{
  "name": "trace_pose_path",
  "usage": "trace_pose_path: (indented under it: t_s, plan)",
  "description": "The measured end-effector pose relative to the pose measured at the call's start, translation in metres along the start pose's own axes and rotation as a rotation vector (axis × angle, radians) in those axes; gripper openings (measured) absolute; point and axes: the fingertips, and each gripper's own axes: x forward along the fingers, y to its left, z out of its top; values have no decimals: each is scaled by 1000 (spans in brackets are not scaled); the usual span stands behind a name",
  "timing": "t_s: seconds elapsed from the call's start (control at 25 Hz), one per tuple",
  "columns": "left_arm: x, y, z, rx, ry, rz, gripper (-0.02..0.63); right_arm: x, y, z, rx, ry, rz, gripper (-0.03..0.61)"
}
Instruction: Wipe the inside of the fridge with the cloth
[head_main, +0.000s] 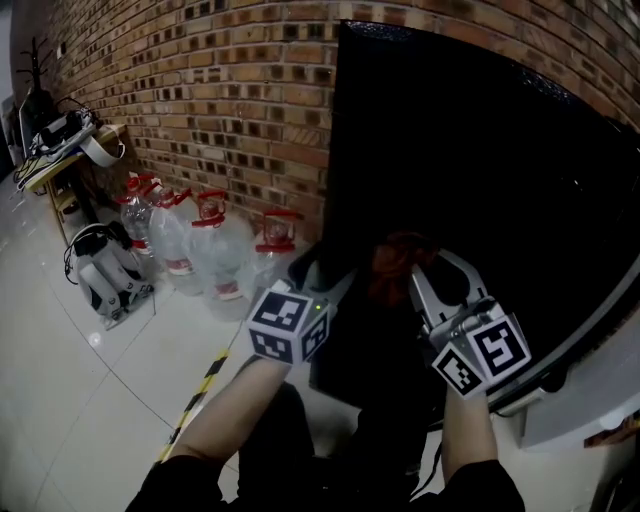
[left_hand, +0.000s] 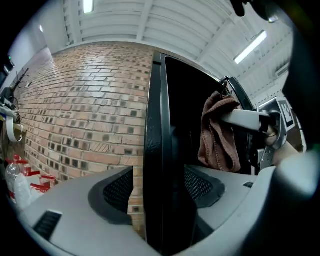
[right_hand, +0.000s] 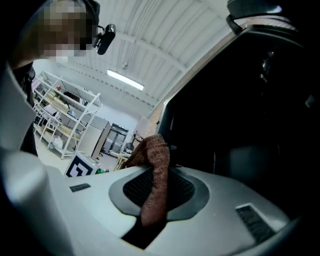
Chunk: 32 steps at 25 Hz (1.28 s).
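at the fridge (head_main: 480, 150), right tongs (right_hand: 155, 202) pinch cloth (right_hand: 157, 160).

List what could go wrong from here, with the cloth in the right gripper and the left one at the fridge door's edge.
1. The left gripper has its jaws astride the edge of the fridge door, with a gap showing beside one pad; pulling now, it may slip off.
2. The right gripper pinches only a narrow strip of the cloth, the rest draped loose; it may tug free during wiping.
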Motion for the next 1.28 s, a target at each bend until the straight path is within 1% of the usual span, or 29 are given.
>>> trace_pose_path:
  t_s: [0.04,0.12,0.2,0.24,0.32,0.44,0.64,0.72,0.96,1.12,1.28]
  plan:
    - [2,1,1,8,-3,3,319,5,-1,4,-9,-6,6,74]
    - [4,2,0,23,-3,6,292,15,-4,15,-33,-17,13,74]
    - [3,4,-3,18,0,3,230,23,-7,27,-55,-36,23,74]
    - [3,3,-5,10,-1,-5,230,27,-9,33,-63,-47,27,74]
    - [5,2,-7,5,-17,-16,204,37,-16,45,-73,-75,30,74]
    - [8,3,-3,5,-38,-4,196,49,-28,65,-71,-122,27,74]
    - [9,1,-3,-1,-40,3,192,62,-39,94,-31,-176,42,74]
    - [9,1,-3,-1,-42,3,192,67,-42,100,-42,-181,28,74]
    - [9,2,-3,8,-31,-9,196,89,-49,118,-118,-197,-9,74]
    - [7,3,-3,-3,-46,-7,196,105,-59,129,-80,-253,2,75]
    - [7,3,-3,-9,-48,-11,196,118,-67,132,-85,-280,2,75]
